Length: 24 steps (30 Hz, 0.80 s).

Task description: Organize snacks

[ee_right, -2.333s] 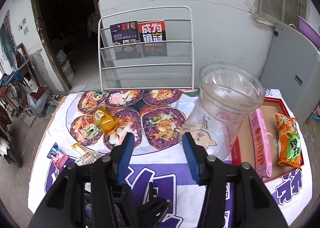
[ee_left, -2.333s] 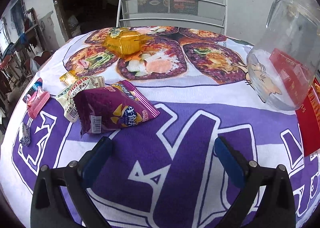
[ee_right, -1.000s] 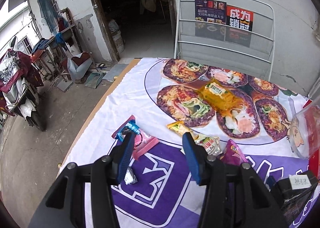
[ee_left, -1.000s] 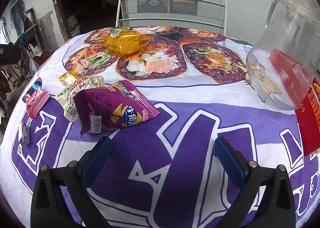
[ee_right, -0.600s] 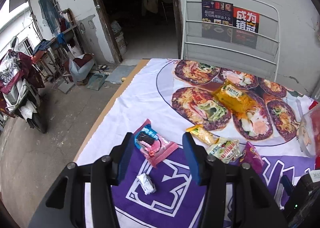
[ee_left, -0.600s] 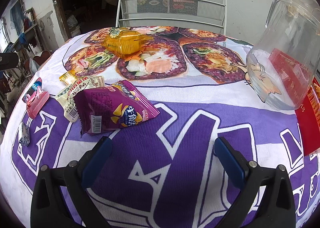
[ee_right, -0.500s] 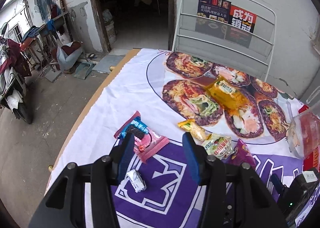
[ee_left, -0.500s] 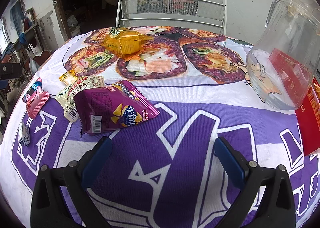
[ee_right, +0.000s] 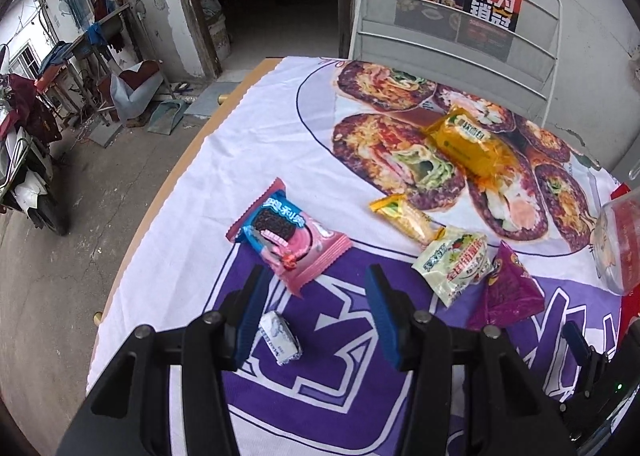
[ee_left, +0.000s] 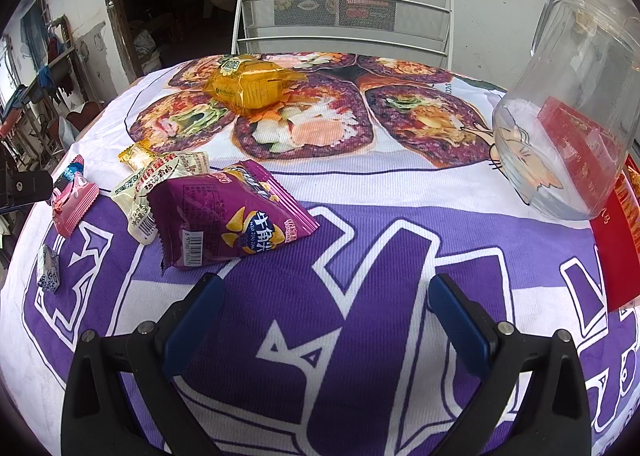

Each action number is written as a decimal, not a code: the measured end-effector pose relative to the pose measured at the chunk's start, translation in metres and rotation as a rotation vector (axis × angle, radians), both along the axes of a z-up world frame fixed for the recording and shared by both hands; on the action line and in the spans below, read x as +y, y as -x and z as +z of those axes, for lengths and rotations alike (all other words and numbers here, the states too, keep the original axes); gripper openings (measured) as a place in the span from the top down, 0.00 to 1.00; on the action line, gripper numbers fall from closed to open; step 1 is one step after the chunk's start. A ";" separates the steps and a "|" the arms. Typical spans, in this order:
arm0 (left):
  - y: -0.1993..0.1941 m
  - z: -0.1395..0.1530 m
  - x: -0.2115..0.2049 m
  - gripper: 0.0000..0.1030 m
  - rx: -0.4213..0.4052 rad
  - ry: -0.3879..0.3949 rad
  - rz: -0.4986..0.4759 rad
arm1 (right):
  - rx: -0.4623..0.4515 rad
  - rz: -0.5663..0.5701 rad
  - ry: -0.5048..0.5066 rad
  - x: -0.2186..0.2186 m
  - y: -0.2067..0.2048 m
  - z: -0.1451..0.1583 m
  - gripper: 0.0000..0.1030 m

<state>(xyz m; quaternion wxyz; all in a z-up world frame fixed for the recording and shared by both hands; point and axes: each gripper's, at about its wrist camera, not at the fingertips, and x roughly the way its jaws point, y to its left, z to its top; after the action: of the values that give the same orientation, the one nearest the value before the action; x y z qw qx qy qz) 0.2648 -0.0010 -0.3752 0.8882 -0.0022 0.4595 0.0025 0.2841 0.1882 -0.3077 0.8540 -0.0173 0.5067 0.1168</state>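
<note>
Scattered snack packets are seen on a table covered by a purple-and-white printed cloth [ee_left: 360,184], with both handheld grippers poised above it. The right gripper [ee_right: 316,288] is held with its blue-padded jaws apart and nothing clamped between them; the pink cookie packet [ee_right: 290,236] lies just ahead of the fingertips, its near corner reaching into the gap between them, while a small white wrapped candy [ee_right: 280,338] lies on the cloth close against the left-hand finger as viewed from that camera. Whether either item is touched by the pads cannot be told. Further to the right in that view, a small yellow bar [ee_right: 406,218], a white-and-green packet [ee_right: 456,260] and a purple triangular chip bag [ee_right: 506,292] are clustered together, and a yellow bread packet [ee_right: 470,146] rests further back on the printed food pictures. The left gripper [ee_left: 326,292] is likewise seen with its jaws wide apart and empty, over bare purple cloth; the purple chip bag [ee_left: 224,216] lies just beyond its left finger, not between the jaws. A clear plastic pitcher [ee_left: 568,128] stands at the right edge beside a red tray [ee_left: 618,256], and a white wire rack [ee_left: 344,4] holding two books is seen behind the table.
</note>
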 end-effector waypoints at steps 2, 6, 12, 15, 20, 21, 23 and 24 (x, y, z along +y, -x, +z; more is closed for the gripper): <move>0.000 0.000 0.000 0.00 0.000 0.000 0.000 | 0.000 -0.019 0.014 -0.002 -0.001 0.001 0.52; 0.000 0.000 0.000 0.00 0.000 0.000 0.000 | 0.003 -0.035 0.063 -0.003 -0.006 0.003 0.53; 0.000 0.000 0.000 0.00 0.000 0.002 0.000 | -0.045 -0.081 0.092 -0.007 -0.006 0.011 0.52; 0.000 0.000 0.000 0.00 0.000 0.000 0.000 | -0.038 -0.092 0.084 -0.010 -0.006 0.009 0.52; 0.000 0.000 0.000 0.00 0.000 0.000 0.000 | -0.013 -0.085 0.081 -0.014 -0.006 0.003 0.53; 0.000 0.000 0.000 0.00 0.000 0.001 0.000 | -0.009 -0.083 0.078 -0.015 -0.005 0.002 0.52; 0.000 0.000 0.000 0.00 0.000 0.001 0.000 | 0.000 -0.086 0.071 -0.016 -0.005 0.000 0.52; 0.000 0.000 0.000 0.00 0.000 0.000 0.000 | 0.005 -0.087 0.067 -0.017 -0.004 -0.001 0.52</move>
<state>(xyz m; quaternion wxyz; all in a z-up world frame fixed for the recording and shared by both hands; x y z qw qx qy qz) 0.2649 -0.0009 -0.3754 0.8883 -0.0024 0.4593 0.0025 0.2884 0.1711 -0.3087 0.8558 -0.0234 0.5129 0.0628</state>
